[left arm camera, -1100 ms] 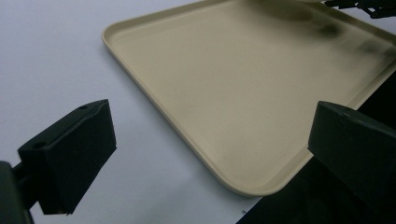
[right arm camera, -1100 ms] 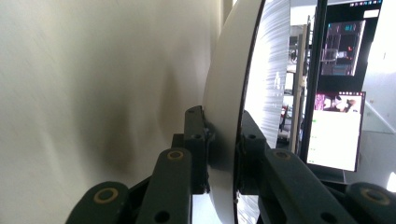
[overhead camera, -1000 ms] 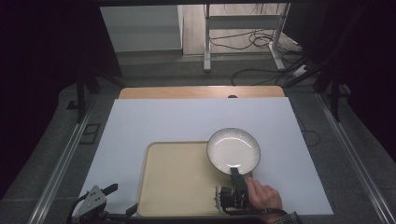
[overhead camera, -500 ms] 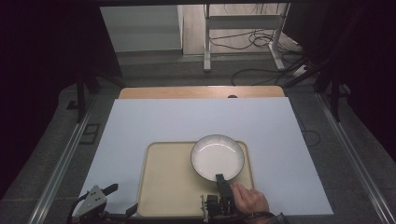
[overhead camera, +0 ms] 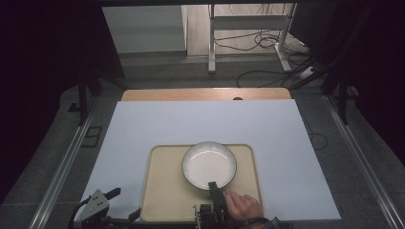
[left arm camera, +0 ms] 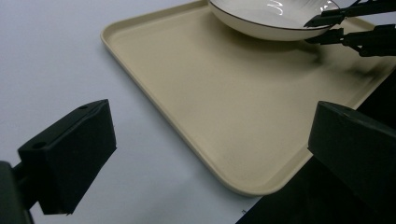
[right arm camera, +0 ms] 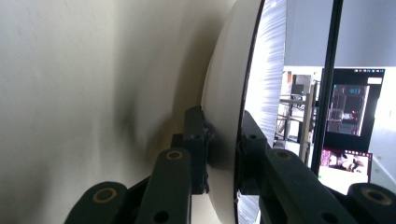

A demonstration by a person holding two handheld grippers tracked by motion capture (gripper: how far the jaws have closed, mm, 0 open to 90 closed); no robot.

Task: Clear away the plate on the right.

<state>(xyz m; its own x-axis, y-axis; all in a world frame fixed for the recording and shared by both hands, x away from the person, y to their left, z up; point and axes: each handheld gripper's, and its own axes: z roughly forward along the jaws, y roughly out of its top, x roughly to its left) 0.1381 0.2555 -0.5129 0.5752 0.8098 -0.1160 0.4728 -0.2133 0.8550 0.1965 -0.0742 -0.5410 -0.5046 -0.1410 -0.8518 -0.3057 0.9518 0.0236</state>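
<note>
Right gripper (overhead camera: pixel 213 187), jaws closed on the near rim of the shallow white ceramic bowl with a thin dark edge line (overhead camera: pixel 208 164), one jaw inside and one beneath; the bowl sits over the beige rectangular plastic tray (overhead camera: pixel 165 191), toward its 1 o'clock corner. Left gripper (overhead camera: pixel 125 204), at the tray's 8 o'clock, stands wide open and empty. The bowl is judged rigid, glossy, slippery and breakable; the rim offers the only hold.

Black two-jaw left tool (overhead camera: pixel 125 204) carries a grey three-cornered plate; right tool (right arm camera: pixel 223 149) shows round, possibly screw, holes.
</note>
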